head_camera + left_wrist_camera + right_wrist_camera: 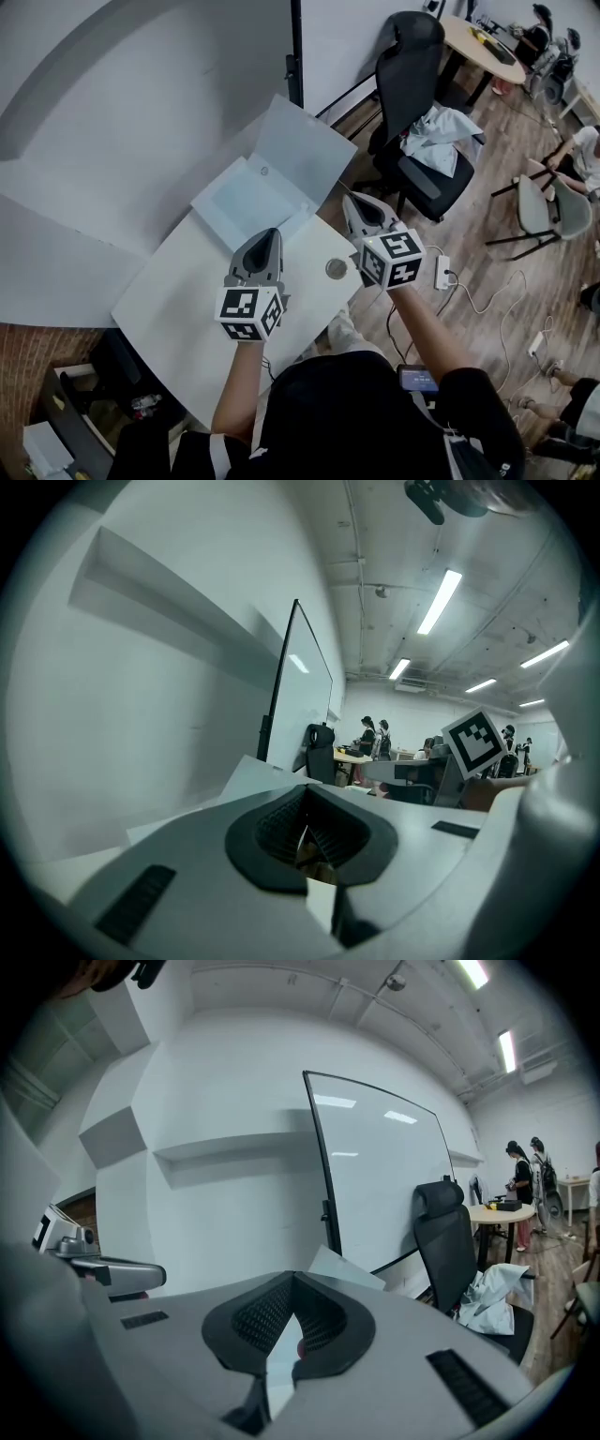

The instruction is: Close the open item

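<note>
Open item: flat white box, lid raised towards the far side, at the far end of the white table.
Left gripper: jaw tips pressed together, nothing between them, over the table at the box's near edge.
Right gripper: jaw tips together, empty, just right of the box.
Round disc: on the table between the grippers.
Black chair: far right, pale cloth on it.

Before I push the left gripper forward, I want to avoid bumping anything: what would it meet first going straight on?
Most likely the open folder, which lies on the table just ahead of the left gripper. Its near edge would come first. Depth is hard to judge, so the gap may be larger than it looks.
</note>
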{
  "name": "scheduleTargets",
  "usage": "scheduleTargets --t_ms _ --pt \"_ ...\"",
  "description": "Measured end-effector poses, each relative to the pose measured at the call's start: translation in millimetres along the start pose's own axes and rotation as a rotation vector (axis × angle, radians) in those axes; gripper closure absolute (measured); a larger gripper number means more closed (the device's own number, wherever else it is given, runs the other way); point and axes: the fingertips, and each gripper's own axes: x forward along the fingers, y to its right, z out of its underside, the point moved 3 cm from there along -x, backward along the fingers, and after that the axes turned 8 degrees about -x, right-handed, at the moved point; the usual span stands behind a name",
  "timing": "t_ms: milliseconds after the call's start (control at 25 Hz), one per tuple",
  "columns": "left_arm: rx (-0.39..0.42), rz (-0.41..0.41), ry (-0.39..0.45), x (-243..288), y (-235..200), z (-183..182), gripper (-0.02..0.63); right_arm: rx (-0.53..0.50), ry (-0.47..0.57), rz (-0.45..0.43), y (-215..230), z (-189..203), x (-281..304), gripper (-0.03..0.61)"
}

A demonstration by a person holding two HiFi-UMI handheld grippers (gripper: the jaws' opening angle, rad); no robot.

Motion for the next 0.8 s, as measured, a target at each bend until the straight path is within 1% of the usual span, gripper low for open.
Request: scheduleTargets --t_ms 280,520,800 --pt "-0.001 0.024 -0.057 63 17 14 0.601 0.044 -0.038 0.030 63 20 19 0.541" --pt "-0.023 0.008 -0.086 112 17 24 0.601 0.062 -0.067 0.035 110 33 38 0.541" --pt "-0.045 -0.018 -0.116 163 14 37 0.601 0.084 -0.105 0.014 153 53 74 0.541"
